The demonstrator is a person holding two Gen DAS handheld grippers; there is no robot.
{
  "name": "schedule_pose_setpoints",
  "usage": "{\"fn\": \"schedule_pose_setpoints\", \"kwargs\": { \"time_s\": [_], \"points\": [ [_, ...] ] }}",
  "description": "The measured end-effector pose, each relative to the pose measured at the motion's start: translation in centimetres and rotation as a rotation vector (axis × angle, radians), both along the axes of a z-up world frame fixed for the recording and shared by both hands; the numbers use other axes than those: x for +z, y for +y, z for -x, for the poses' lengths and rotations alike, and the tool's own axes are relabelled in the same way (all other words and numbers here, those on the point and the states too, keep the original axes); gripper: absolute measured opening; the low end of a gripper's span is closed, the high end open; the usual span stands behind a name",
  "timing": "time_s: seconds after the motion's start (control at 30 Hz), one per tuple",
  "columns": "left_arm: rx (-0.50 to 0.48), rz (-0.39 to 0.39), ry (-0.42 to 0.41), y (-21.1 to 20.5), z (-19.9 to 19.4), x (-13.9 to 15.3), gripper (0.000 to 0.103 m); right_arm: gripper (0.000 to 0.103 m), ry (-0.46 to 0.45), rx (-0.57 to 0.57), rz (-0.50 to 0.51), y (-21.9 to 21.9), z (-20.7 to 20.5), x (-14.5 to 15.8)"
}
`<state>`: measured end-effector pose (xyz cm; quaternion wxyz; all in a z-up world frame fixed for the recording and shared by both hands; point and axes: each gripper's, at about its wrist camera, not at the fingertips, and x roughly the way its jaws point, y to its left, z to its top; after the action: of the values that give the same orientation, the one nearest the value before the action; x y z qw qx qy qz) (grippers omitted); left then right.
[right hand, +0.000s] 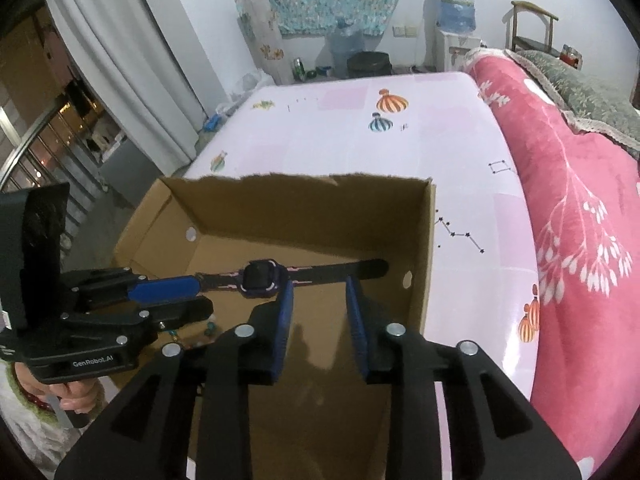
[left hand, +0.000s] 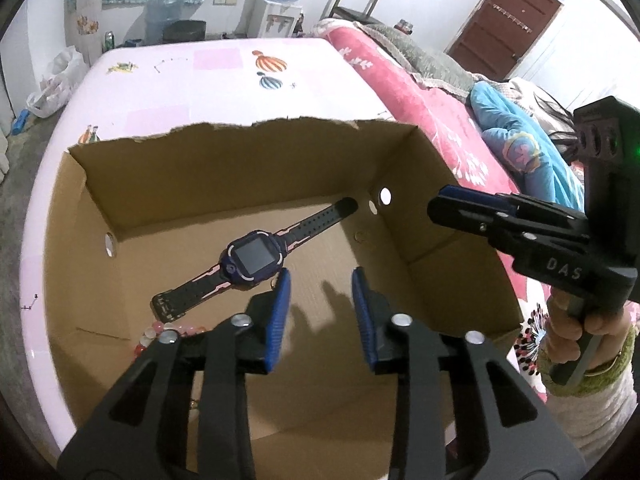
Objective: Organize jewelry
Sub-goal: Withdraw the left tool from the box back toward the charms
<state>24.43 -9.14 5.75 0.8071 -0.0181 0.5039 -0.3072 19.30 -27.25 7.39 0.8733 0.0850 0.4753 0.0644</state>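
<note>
Pink printed bed sheet (right hand: 400,152) is being used as base. Open brown cardboard box (left hand: 240,168) is being rested on it. Dark blue smartwatch with pink-trimmed strap (left hand: 252,258) is being kept flat inside. Left tongs (left hand: 320,280) and right tongs (right hand: 318,286) are being held apart, empty.

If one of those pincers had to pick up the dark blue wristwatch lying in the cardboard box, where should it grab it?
Probably the dark blue wristwatch by its thick square case, coming straight down from above with the fingers across the case's sides. It lies flat, strap stretched out, on the cardboard box floor; the flat strap offers little to pinch.
</note>
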Motion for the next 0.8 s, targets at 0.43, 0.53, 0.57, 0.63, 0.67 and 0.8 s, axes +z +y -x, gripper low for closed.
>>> {"fn": "schedule_pose_setpoints", "kwargs": {
  "time_s": [0.43,0.53,0.57,0.63,0.67,0.8],
  "points": [
    [0.01,-0.014,-0.209,4.6,7.2,6.4,0.08,0.072,-0.208,-0.045,-0.083,0.0,8.7,5.5],
    [0.015,-0.041,-0.252,5.7,9.1,7.4,0.084,0.079,-0.254,-0.049,-0.085,0.2,11.1,6.6],
    [0.019,-0.049,-0.263,6.0,9.7,7.6,0.084,0.081,-0.263,-0.05,-0.086,0.2,11.7,6.8],
    [0.026,-0.06,-0.278,6.8,11.0,7.7,0.086,0.084,-0.28,-0.06,-0.08,0.5,13.4,7.2],
    [0.029,-0.062,-0.281,7.1,11.6,7.6,0.088,0.085,-0.286,-0.062,-0.078,0.7,14.3,7.2],
    [0.065,-0.076,-0.282,8.5,13.9,6.3,0.091,0.092,-0.299,-0.072,-0.053,1.5,17.1,6.7]
  ]
}}
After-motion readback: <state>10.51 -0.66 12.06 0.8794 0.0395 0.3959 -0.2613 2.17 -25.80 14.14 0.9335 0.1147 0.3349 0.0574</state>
